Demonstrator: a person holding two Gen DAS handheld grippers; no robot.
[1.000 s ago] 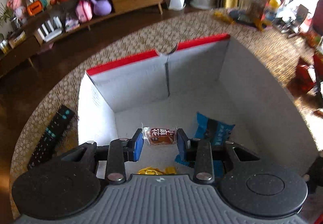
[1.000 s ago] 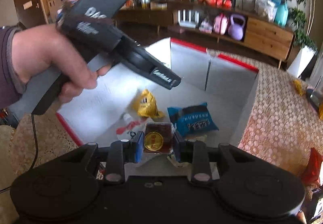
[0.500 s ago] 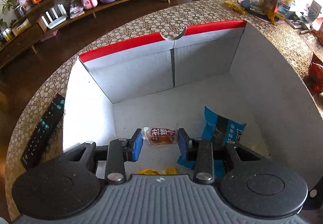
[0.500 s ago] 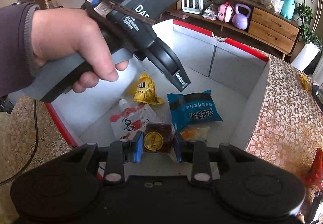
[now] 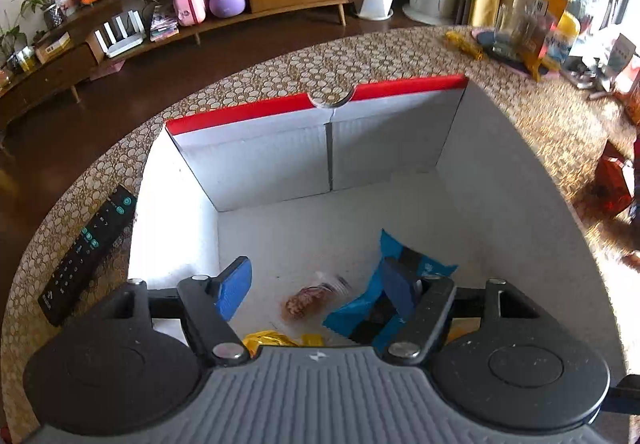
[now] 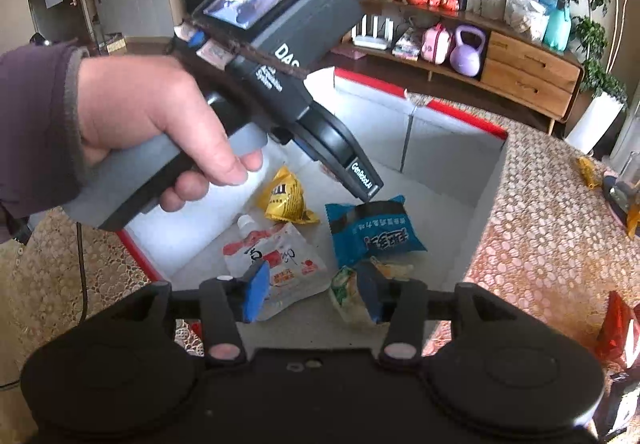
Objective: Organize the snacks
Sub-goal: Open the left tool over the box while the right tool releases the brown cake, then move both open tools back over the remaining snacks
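Observation:
A white box with red rims (image 5: 248, 160) sits on the table, also in the right wrist view (image 6: 440, 140). My left gripper (image 5: 316, 284) is open above it; a small brown snack pack (image 5: 308, 300) is blurred below the fingers. A blue packet (image 5: 360, 308) and a yellow one (image 5: 268, 338) lie on the box floor. My right gripper (image 6: 312, 290) is open and empty over the box. Below it lie a white-red pouch (image 6: 280, 260), a yellow bag (image 6: 284, 200), a blue packet (image 6: 372, 236) and a green-white pack (image 6: 348, 292). The left gripper's body (image 6: 280, 56) hangs over the box.
A black remote (image 5: 88, 252) lies left of the box. Red snack bags lie on the patterned tablecloth at the right (image 5: 612, 184) (image 6: 616, 328). A glass and packets (image 5: 528, 32) stand at the table's far right. A low wooden shelf runs along the wall behind.
Both grippers have opened. The left one let go of the brown snack pack, which drops into the box. The right one let go of its dark pack with the gold label.

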